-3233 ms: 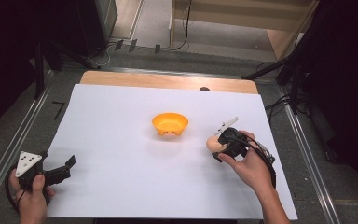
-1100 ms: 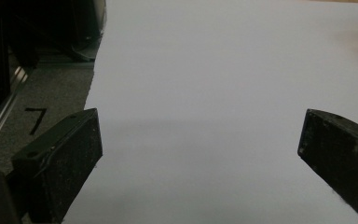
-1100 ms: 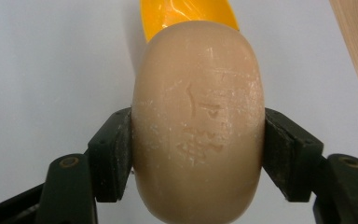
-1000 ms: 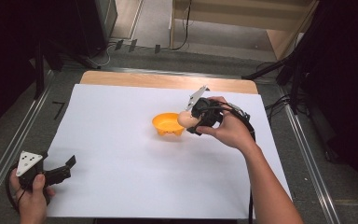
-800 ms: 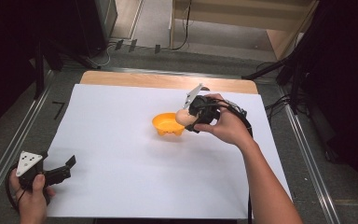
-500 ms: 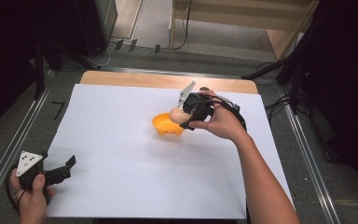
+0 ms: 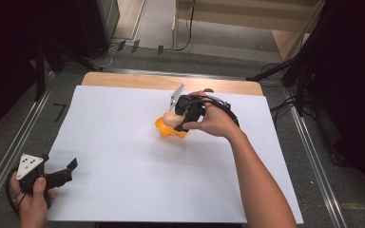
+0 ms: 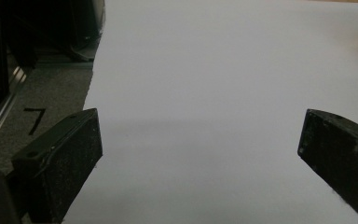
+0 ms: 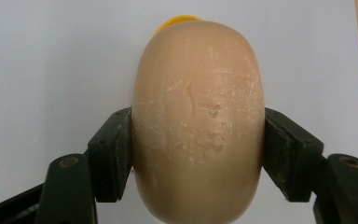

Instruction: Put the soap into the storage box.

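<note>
The bench [image 7: 123, 190] carries a broad white sheet [image 7: 123, 142] over nearly all of its top, with a strip of bare wood showing along the far edge. Near the middle of the sheet stands a small orange bowl [image 7: 166, 130]. The right claw [image 7: 173, 118] hovers right above that bowl, its jaws partly closed and pressed against both flanks of a bar of soap [image 9: 198, 121], which hangs over the bowl's mouth in the high view; in the right gripper view a sliver of the orange rim peeks out beyond the far end of the bar. The step in hand reads as setting the soap into the bowl. To do it well, the bar should be centred over the hollow, lowered until it rests on or near the bottom, and only then released, so that it neither tips the light bowl nor slides off the rim. The soap is a tan, rounded oval with a dull, faintly scuffed surface, whitish flecks and shallow stamped marks that cannot be read. The left claw [image 7: 64, 173] rests at the near left corner, jaws wide apart and holding nothing.
</note>
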Available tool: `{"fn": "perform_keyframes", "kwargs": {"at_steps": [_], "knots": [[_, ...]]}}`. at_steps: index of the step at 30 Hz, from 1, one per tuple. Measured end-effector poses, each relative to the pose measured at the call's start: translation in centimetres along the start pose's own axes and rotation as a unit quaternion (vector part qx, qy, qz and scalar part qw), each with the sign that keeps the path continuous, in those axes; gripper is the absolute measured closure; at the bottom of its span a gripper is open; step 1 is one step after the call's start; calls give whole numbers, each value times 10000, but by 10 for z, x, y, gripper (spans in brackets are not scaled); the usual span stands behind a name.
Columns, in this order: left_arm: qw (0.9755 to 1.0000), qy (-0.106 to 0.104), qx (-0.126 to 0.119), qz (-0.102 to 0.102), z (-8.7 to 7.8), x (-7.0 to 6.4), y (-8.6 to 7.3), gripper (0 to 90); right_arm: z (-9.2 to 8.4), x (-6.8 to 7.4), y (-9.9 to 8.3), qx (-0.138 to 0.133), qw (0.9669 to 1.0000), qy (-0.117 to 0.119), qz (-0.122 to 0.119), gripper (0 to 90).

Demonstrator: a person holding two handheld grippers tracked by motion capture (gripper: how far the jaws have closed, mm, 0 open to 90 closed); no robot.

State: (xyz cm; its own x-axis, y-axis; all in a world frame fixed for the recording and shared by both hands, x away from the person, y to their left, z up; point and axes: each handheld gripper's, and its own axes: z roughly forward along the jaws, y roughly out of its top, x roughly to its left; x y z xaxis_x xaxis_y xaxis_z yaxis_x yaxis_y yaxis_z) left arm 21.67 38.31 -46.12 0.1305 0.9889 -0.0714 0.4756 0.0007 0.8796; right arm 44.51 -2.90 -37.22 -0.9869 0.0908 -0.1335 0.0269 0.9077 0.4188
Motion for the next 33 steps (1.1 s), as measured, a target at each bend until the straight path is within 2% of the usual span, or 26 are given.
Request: {"fn": "perform_keyframes", "kwargs": {"at_steps": [11, 20, 23, 26, 33], "knots": [[10000, -5, 2, 0, 0, 0, 0, 5, 18, -8, 1, 91, 9998, 176, 42, 329], [10000, -5, -1, -5, 0, 0, 0, 5, 23, -15, -1, 166, 9993, 323, 112, 327], [10000, -7, -4, -8, 0, 0, 0, 5, 25, -16, -2, 194, 9993, 301, 135, 326], [10000, -5, -6, -8, 0, 0, 0, 5, 24, -18, -2, 26, 9993, 316, 194, 307], [10000, -21, -14, -34, 0, 1, 0, 5, 16, -18, -10, -22, 9988, 117, 465, 246]]}}
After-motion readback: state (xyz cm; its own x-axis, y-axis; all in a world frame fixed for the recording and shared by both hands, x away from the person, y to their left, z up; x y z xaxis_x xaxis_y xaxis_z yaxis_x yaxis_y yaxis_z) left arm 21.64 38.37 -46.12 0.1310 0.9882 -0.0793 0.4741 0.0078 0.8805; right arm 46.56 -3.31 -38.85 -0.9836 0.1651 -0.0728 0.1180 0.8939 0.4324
